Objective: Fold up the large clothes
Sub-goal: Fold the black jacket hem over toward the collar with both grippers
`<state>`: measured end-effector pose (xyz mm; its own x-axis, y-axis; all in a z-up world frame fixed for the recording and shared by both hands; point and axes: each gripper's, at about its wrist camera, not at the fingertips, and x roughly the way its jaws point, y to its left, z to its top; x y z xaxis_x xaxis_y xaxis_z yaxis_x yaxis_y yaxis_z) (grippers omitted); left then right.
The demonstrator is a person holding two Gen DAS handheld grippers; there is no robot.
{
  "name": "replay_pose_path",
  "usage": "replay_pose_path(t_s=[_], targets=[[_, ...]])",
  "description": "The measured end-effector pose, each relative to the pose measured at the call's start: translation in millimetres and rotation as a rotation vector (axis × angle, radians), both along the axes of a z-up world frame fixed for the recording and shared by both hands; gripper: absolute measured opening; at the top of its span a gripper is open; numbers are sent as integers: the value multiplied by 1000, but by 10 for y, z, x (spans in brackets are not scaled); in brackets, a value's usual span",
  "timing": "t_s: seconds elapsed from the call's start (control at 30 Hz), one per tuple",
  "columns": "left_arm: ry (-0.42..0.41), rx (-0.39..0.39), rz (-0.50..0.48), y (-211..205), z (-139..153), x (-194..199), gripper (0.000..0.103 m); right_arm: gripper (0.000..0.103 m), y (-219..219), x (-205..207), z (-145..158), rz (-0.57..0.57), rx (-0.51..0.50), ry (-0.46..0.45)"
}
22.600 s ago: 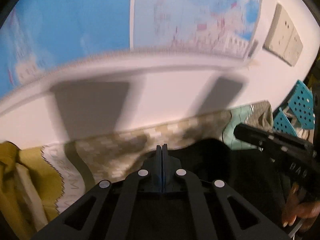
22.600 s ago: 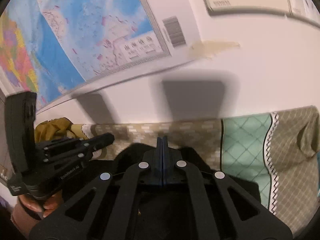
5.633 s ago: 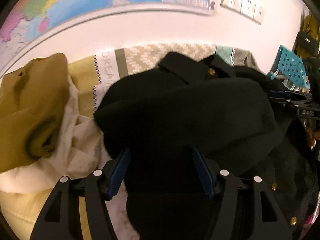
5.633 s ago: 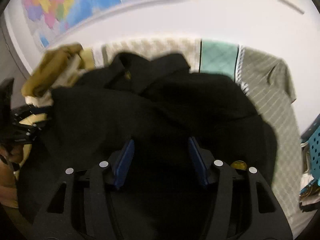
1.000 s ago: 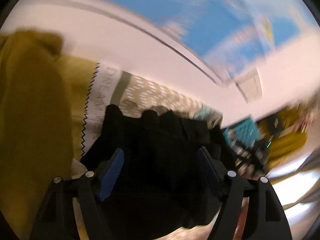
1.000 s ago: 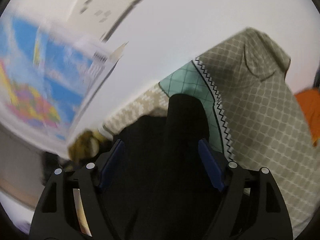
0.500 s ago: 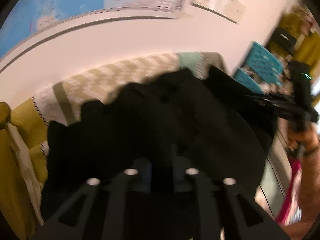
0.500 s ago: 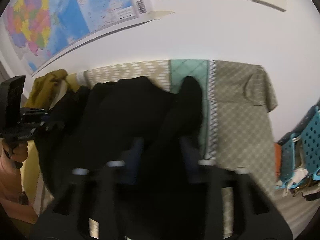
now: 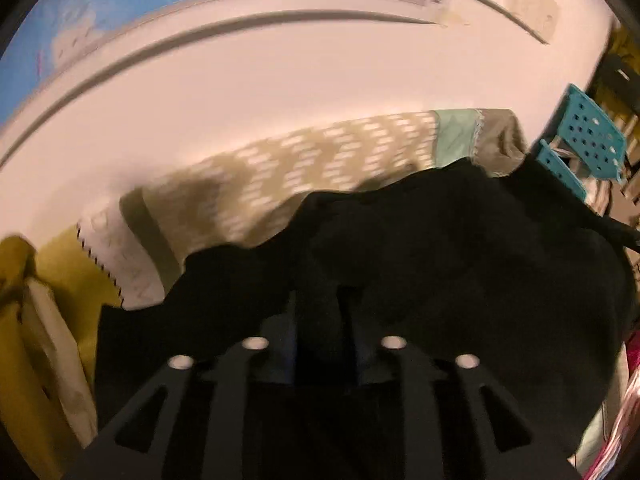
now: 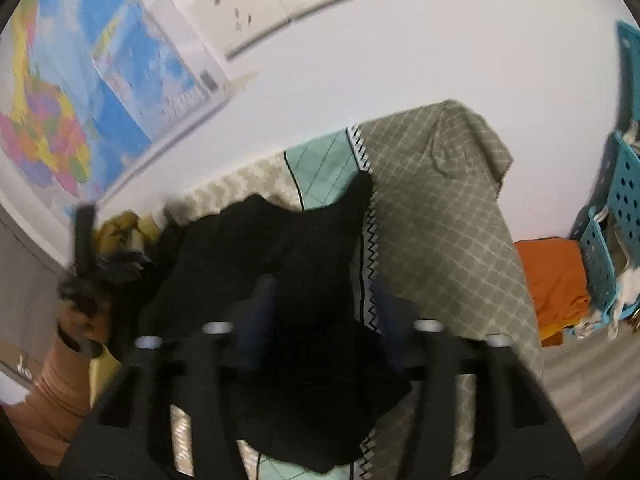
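This looks like a room in a home. A colourful map [image 10: 80, 92] hangs on the white wall beside wall sockets [image 10: 248, 4]. A patchwork cloth [image 10: 436, 216] covers the surface, blue plastic baskets [image 10: 624, 216] stand at the side, and clothes lie around.

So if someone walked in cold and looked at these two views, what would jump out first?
The big black garment heaped across the patchwork cover, filling the lower half of both views. The left tongs pinch a fold of it; the right tongs stand open over it. Then the bright map on the wall above, and the teal crates far right.
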<state>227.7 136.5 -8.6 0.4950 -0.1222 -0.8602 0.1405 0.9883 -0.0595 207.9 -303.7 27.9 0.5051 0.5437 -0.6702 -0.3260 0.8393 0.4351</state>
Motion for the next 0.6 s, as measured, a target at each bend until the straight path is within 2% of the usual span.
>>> replay_pose_path(t_s=[0.07,0.1,0.13,0.17,0.27,0.3,0.33,0.4,0.47,0.53,0.6], targets=[[-29,-30,12,95,102,-75,43,67,-61,-203,76,15,2,-41],[-56,-34,25,143,177,-134,52,70,-84,-317,100,20,-5,-63],[-100,-39,38,205,280,-244,60,78,-105,-452,119,25,-18,-89],[-128,-49,42,228,371,-347,64,81,-121,-522,121,30,-23,-102],[-200,-40,46,325,527,-759,68,80,-116,-791,17,45,-48,-115],[-208,-32,45,326,558,-851,73,77,-76,-853,-59,52,-83,-123],[-216,-31,42,332,553,-995,74,71,-38,-888,-147,37,-123,-134],[-217,-40,9,331,485,-1214,75,57,-16,-846,-286,37,-107,-106],[-175,-41,3,314,314,-1291,76,16,-12,-774,-376,41,-60,-90],[-122,-3,30,317,119,-1262,76,9,47,-747,-338,31,-94,-113],[-100,23,73,368,7,-1216,74,7,77,-827,-65,9,-163,-210]])
